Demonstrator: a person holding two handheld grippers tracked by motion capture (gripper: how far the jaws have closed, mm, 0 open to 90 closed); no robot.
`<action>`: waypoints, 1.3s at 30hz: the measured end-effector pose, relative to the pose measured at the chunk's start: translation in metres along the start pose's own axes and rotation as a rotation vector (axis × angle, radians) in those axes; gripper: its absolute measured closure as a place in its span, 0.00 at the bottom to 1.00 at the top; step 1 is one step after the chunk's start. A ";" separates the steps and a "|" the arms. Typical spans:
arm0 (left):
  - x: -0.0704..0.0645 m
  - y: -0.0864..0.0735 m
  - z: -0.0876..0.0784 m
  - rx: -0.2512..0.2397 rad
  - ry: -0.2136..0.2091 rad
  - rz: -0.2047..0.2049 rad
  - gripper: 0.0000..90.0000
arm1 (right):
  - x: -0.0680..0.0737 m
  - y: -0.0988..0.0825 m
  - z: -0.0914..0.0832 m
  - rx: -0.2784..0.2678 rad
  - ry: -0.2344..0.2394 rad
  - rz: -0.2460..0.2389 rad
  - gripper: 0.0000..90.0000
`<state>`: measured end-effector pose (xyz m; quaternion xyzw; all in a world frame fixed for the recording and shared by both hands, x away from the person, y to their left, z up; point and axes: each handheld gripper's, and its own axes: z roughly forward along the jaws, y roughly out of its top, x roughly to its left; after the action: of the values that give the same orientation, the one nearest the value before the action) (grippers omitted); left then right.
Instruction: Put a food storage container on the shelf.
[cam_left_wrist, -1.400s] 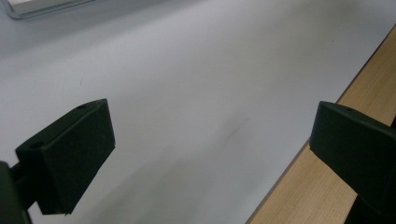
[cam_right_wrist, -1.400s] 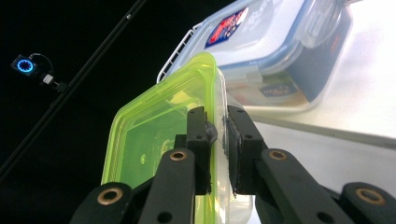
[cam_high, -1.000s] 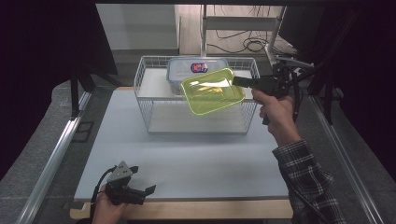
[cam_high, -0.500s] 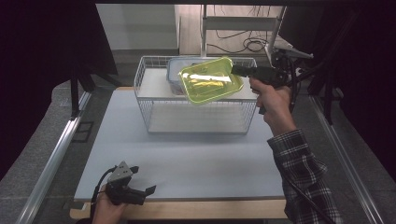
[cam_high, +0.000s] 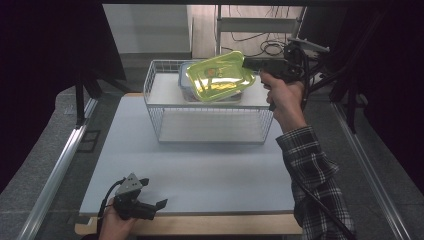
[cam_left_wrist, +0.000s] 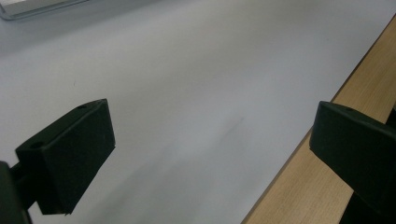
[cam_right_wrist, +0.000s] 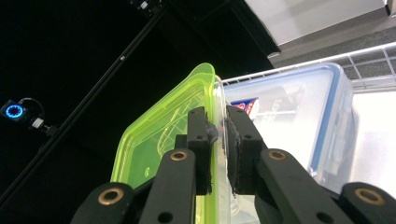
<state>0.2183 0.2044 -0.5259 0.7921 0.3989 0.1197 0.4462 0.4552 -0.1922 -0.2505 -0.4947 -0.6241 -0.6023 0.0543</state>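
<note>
A clear food container with a yellow-green lid (cam_high: 219, 76) (cam_right_wrist: 159, 140) hangs tilted above the back of the white wire basket (cam_high: 161, 118). My right gripper (cam_high: 248, 63) (cam_right_wrist: 218, 135) is shut on its rim, jaws pinching the edge from both sides. Beneath it in the basket sits a clear box with a blue-rimmed lid (cam_high: 184, 80) (cam_right_wrist: 299, 112) and a red and blue label. My left gripper (cam_high: 152, 206) (cam_left_wrist: 210, 144) rests open near the table's front left edge, with nothing between its fingers (cam_left_wrist: 70, 154).
The grey table top (cam_high: 200, 165) (cam_left_wrist: 187, 70) has a wooden front edge (cam_high: 210, 224) (cam_left_wrist: 299, 172). A metal rail (cam_high: 60, 165) runs along the left side. Cables and a shelf (cam_high: 260, 25) lie behind the basket.
My right gripper has carried the green-lidded container up and toward the back of the basket, over the blue-rimmed box. The left gripper has stayed put.
</note>
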 end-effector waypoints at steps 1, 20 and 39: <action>0.000 0.000 0.000 0.000 -0.001 0.000 0.00 | 0.001 0.002 0.002 -0.004 -0.004 0.000 0.90; -0.001 0.001 0.001 -0.002 -0.015 -0.003 0.00 | -0.007 0.010 0.010 -0.056 -0.029 0.035 0.92; -0.011 0.149 0.001 -0.233 -0.141 0.011 0.59 | -0.013 0.009 0.016 -0.055 -0.066 0.044 0.91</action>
<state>0.2897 0.1531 -0.4051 0.7436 0.3454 0.1115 0.5615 0.4764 -0.1887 -0.2570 -0.5291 -0.5978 -0.6013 0.0334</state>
